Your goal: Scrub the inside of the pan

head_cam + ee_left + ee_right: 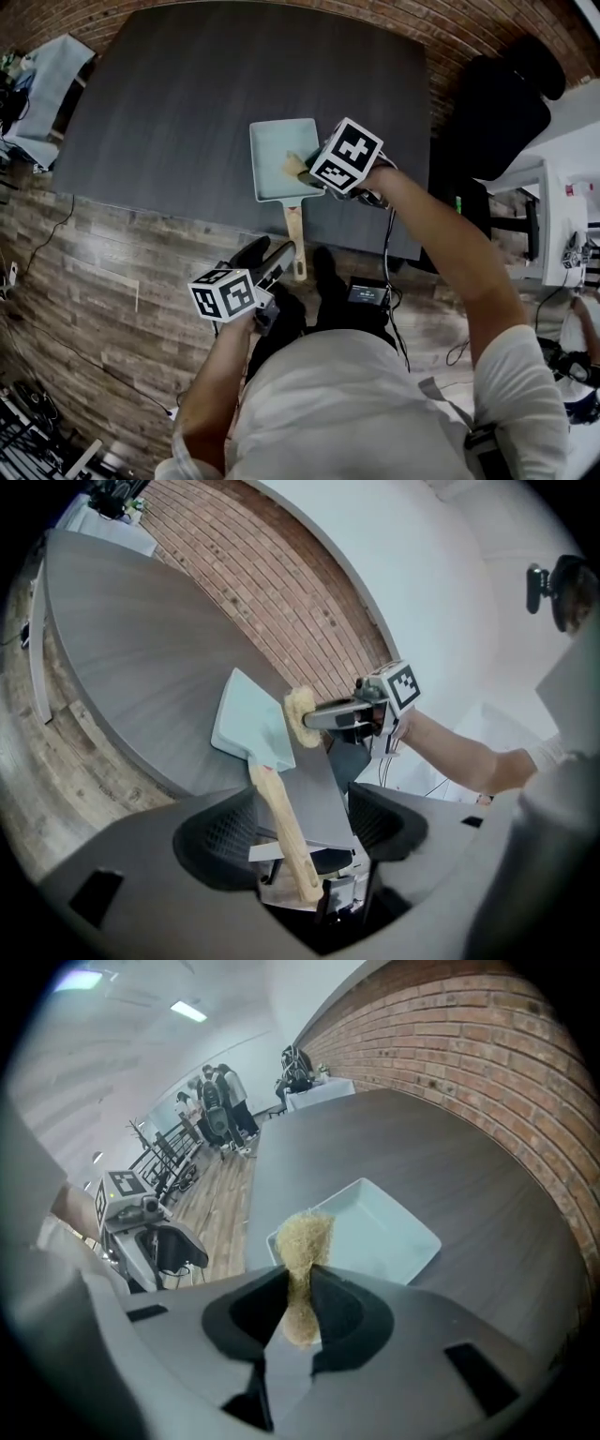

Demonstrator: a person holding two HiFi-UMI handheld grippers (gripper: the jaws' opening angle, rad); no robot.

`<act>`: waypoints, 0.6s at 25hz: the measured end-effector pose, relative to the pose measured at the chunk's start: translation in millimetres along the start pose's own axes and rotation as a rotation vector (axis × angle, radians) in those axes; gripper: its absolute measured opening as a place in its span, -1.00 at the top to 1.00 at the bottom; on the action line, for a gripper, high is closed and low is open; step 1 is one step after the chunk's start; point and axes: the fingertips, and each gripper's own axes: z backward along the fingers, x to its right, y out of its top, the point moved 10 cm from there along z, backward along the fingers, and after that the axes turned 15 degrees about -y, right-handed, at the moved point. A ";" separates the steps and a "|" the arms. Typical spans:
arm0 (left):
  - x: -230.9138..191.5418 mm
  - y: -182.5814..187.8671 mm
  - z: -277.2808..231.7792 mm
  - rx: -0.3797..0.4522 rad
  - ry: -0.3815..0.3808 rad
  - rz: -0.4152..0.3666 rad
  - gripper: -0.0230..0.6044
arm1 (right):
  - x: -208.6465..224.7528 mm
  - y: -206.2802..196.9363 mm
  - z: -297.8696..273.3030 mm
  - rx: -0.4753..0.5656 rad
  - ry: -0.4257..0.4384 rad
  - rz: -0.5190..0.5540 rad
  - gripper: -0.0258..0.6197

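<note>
We are looking down on the pan (272, 155), a pale blue-green square one, which is sitting on the dark grey table (178, 94) close to its near edge. Its wooden handle (294, 234) is jutting out past that edge, over the plank floor (103, 253).

The left gripper (284, 253) is waiting out there beyond the edge. In the left gripper view its jaws are standing wide apart, and the tip of the handle (281, 817) is lying between them with a gap on either side, so nothing is being clamped.

The right gripper (309, 173) is reaching in from the right. In its own view the jaws are pinching hard on a tan, fibrous scrubber (305, 1237), squeezing it to a narrow waist. The scrubber's tuft is poking out over the pan's near right corner. We cannot tell whether it is pressing on the metal or only hovering above it.

For room, a broad sweep of tabletop is spreading beyond the pan and off to its left. To the right the margin is narrower, with the table's right edge near and a black chair (497, 103) sitting just past it. The pan's raised rim (412, 1227) is walling in a shallow, flat floor. A brick wall (469, 1044) is running along the table's far side.
</note>
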 end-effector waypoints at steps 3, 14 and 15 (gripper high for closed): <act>13.4 7.8 18.2 0.046 -0.039 -0.028 -0.03 | -6.1 -5.8 15.5 0.050 -0.023 -0.057 0.68; 71.5 31.3 53.8 0.181 -0.200 -0.148 0.51 | -33.6 -17.4 84.5 0.247 -0.171 -0.091 0.68; 76.6 32.9 55.7 0.188 -0.210 -0.163 0.53 | -36.0 -19.8 91.2 0.271 -0.182 -0.102 0.68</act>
